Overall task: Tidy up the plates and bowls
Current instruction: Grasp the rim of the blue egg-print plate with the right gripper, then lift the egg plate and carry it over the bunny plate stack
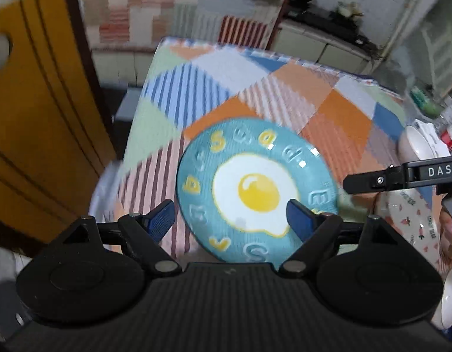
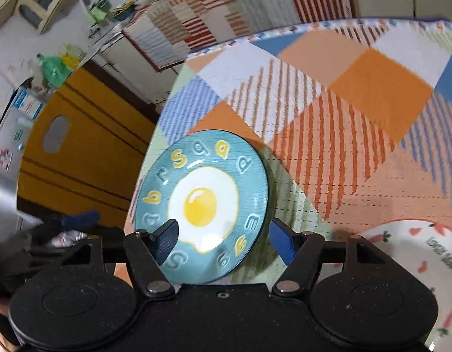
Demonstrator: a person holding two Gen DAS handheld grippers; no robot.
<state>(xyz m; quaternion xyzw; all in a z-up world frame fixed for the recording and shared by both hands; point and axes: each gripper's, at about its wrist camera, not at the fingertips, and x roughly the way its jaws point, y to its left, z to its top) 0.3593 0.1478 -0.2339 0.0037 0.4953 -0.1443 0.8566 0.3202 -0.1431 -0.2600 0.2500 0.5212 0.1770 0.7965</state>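
Note:
A teal plate [image 1: 255, 193] with a fried-egg picture and raised letters lies flat on the patchwork tablecloth [image 1: 284, 94], near the table's left edge. My left gripper [image 1: 230, 220] hangs over its near rim, open, its blue pads apart and touching nothing. My right gripper [image 2: 224, 242] hovers over the same teal plate [image 2: 202, 205], open too and empty. One of the right gripper's fingers [image 1: 369, 180] reaches in from the right in the left wrist view. A white plate with small red prints [image 2: 416, 258] sits to the right of the teal one.
A yellow wooden chair back [image 1: 41, 117] stands just past the table's left edge. White bowls [image 1: 416, 143] and clutter sit at the table's right side. The far tablecloth [image 2: 358, 88] stretches behind the plates. A cloth-covered cabinet [image 1: 173, 8] stands beyond.

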